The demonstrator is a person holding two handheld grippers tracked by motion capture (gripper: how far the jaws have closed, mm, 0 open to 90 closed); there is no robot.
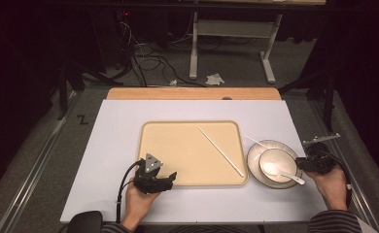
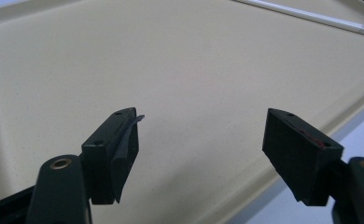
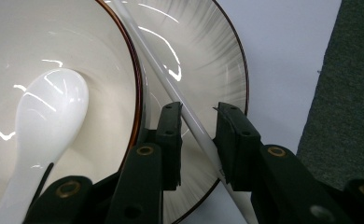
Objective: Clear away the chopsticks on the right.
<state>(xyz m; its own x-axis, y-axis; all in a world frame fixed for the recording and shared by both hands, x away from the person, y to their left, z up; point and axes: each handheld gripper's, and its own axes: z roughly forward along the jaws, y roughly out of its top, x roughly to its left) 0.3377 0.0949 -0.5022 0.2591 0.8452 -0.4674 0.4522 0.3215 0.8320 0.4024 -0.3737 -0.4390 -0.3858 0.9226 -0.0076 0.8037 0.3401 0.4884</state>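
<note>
Right claw (image 3: 198,140) sits at the right edge of the plate (image 3: 203,51), jaws straddling a white chopstick (image 3: 171,88) that lies across the plate rim. Jaws are close on both sides of the stick, small gap visible on each side, so not clamped; can't tell if there is any contact. In the high view the right claw (image 1: 299,162) is at the plate's (image 1: 255,148) right side on the white tabletop (image 1: 114,141).

Bowl (image 3: 77,42) stands on the plate, white soup spoon (image 3: 49,112) rests in it, handle pointing toward the camera in the right gripper view.

Second chopstick (image 1: 221,151) lies diagonally on the beige tray (image 1: 178,145), right half, apart from the plate. Tray is just left of the plate.

Left claw (image 2: 201,140) is released, jaws wide apart, nothing between them, hovering over the tray's (image 2: 194,60) near edge. High view puts the left claw (image 1: 172,177) at the tray's front-left corner.
</note>
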